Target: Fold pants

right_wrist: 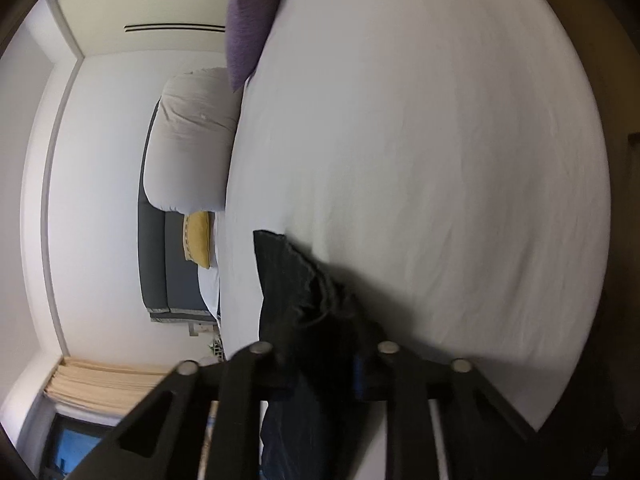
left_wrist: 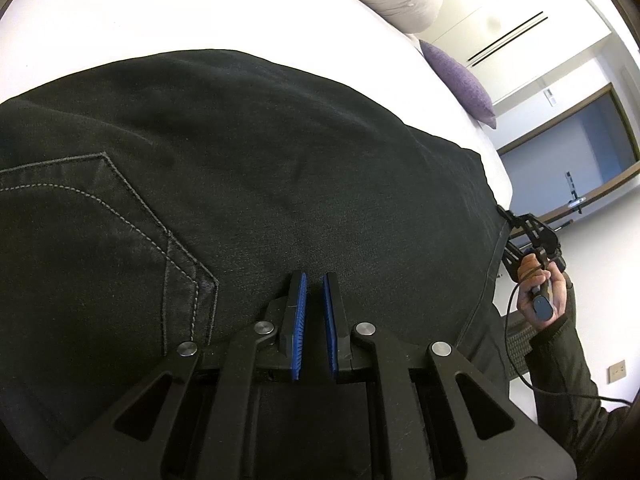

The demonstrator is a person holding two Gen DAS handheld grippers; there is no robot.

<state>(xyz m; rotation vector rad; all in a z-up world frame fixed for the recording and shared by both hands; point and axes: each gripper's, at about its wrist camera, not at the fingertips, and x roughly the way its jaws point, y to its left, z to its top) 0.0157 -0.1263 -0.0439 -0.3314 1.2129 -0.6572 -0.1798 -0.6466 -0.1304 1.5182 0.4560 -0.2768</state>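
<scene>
**Figure: 2 grippers working dark pants on a bed, hem end gripped**

Left wrist view, nearest: the left gripper (left_wrist: 314, 280) shows 2 ribbed blue pads (left_wrist: 299, 320) standing slightly apart with a narrow gap and no cloth between them; they hover over, or rest lightly on, the seat of the pants (left_wrist: 260, 160). A back pocket (left_wrist: 100, 220) outlined in pale double stitching lies to the left of the fingers. The fabric is black denim, matte, fairly flat, with soft creases. Farther right, at the leg end, the right gripper (left_wrist: 516, 232) meets the edge of the cloth, held by a sleeved hand (left_wrist: 540, 284).

Right wrist view, nearest: the right gripper (right_wrist: 324, 364) is pinched on a bunched fold of the dark fabric (right_wrist: 296, 288), which rises between the fingers and hangs below them; this view is motion-blurred. Beyond lies the white bed sheet (right_wrist: 420, 140), smooth and plain, then a purple cushion (right_wrist: 248, 28), a grey-white pillow (right_wrist: 192, 132) and a yellow cushion (right_wrist: 198, 240).

Judgement: the step in hand appears to be carrying the leg end toward the waist. To do it well, the hem should travel low and square to the side seam, and the left tool should pin the seat so the lower layer does not drag.
</scene>
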